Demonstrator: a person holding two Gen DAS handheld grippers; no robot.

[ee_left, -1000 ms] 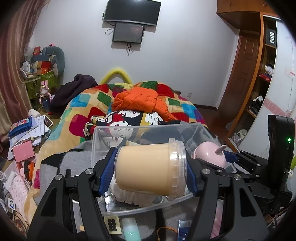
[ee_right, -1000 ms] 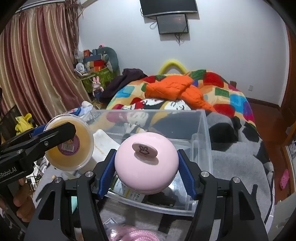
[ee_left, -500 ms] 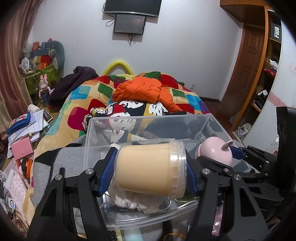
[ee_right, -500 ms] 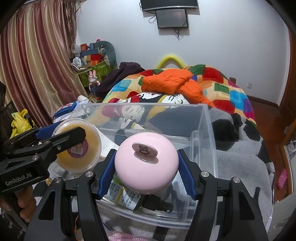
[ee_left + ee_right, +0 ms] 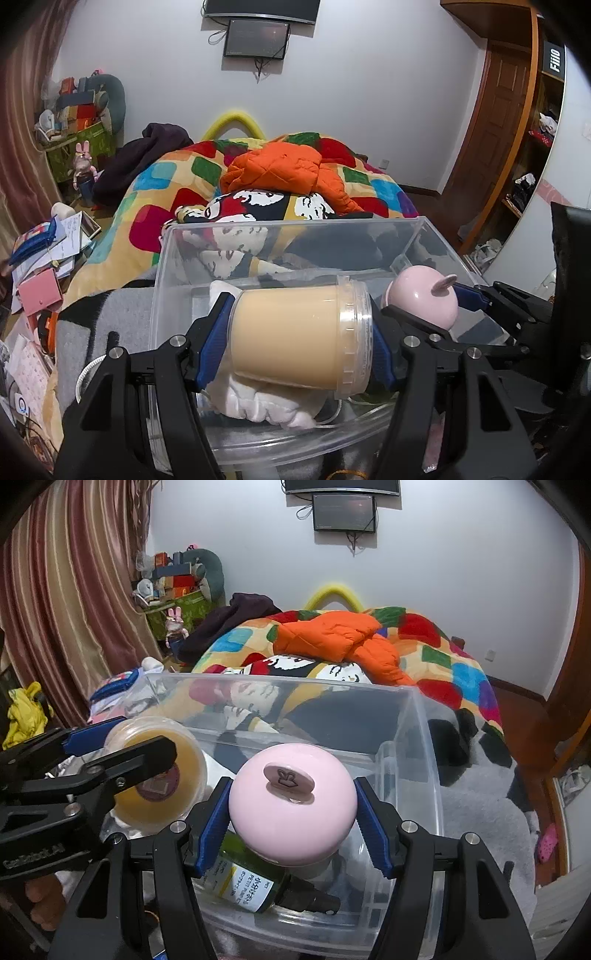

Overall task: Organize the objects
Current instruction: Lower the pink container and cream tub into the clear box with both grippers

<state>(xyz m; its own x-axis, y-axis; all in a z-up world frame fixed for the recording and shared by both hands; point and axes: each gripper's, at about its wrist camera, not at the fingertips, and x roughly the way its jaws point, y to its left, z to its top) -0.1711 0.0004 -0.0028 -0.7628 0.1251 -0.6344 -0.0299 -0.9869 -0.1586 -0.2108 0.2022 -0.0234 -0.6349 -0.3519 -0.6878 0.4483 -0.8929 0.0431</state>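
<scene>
My left gripper (image 5: pixel 295 345) is shut on a tan plastic jar (image 5: pixel 295 336) with a clear screw lid, held sideways over the clear plastic bin (image 5: pixel 295 225). My right gripper (image 5: pixel 291 810) is shut on a round pink container (image 5: pixel 291 808) with a flat knob, held over the same bin (image 5: pixel 424 738). The pink container (image 5: pixel 424 299) shows right of the jar in the left wrist view; the jar (image 5: pixel 159 775) shows left in the right wrist view. In the bin lie a white cloth (image 5: pixel 258 402) and a green labelled bottle (image 5: pixel 258 882).
The bin sits on a grey blanket (image 5: pixel 487 805) at the foot of a bed with a colourful quilt (image 5: pixel 166 177) and an orange jacket (image 5: pixel 280 170). Papers and a pink box (image 5: pixel 38 295) clutter the left. A wooden door (image 5: pixel 495 122) and shelves stand at right.
Both grippers have moved forward and lower over the bin with their objects still held; the bin looks nearer and its inside shows more.
</scene>
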